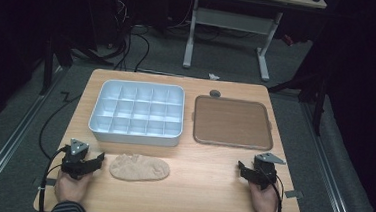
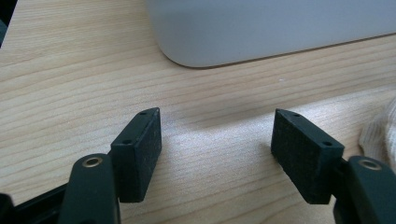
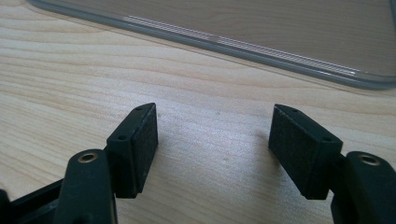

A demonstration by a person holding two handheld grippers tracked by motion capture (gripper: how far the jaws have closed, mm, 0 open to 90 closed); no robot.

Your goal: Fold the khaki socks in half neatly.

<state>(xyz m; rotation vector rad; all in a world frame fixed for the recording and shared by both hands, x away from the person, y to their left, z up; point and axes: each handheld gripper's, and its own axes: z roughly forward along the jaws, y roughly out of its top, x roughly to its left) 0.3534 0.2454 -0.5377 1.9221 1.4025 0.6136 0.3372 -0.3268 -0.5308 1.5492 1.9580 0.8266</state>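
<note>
While both hands rest low at the table's near edge — left gripper (image 1: 98,159), right gripper (image 1: 242,168) — fingers spread, holding nothing.

A lab: wooden table (image 1: 210,188) on grey carpet, cables (image 1: 130,47) trailing (desk frame (image 1: 231,29) behind)

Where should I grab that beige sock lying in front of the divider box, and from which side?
Probably pinch the sock's left end, coming from the left with the open left gripper beside it. The sock lies flat and limp, its long axis running left-right, so that near end seems easiest to pinch.
</note>
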